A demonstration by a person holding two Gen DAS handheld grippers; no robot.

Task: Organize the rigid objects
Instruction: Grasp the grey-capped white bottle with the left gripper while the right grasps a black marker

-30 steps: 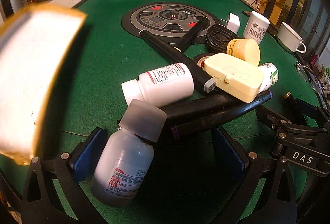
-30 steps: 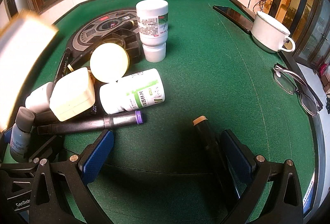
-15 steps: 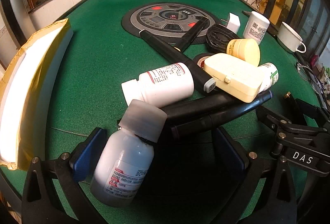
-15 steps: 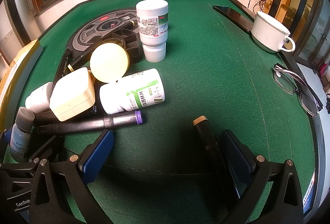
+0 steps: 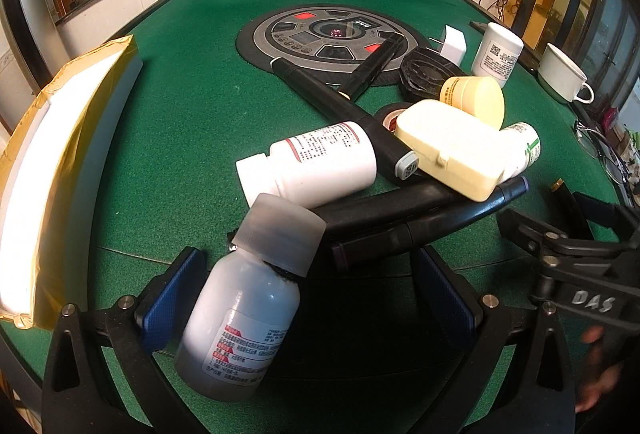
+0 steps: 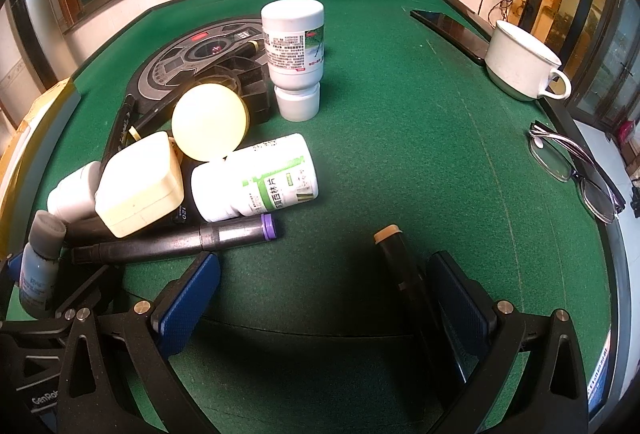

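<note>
Box (image 5: 60,162) now rests; right gripper (image 5: 592,298) reads "DAS".

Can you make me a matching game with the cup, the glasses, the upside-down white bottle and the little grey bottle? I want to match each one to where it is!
Things:
1. white cup
2. glasses
3. upside-down white bottle
4. little grey bottle

Places:
A. between the left claw fingers
B. standing on its cap
C. far right table edge
D. lying flat at the right edge, nearer than the cup

Pairs: 1-C, 2-D, 3-B, 4-A
</note>
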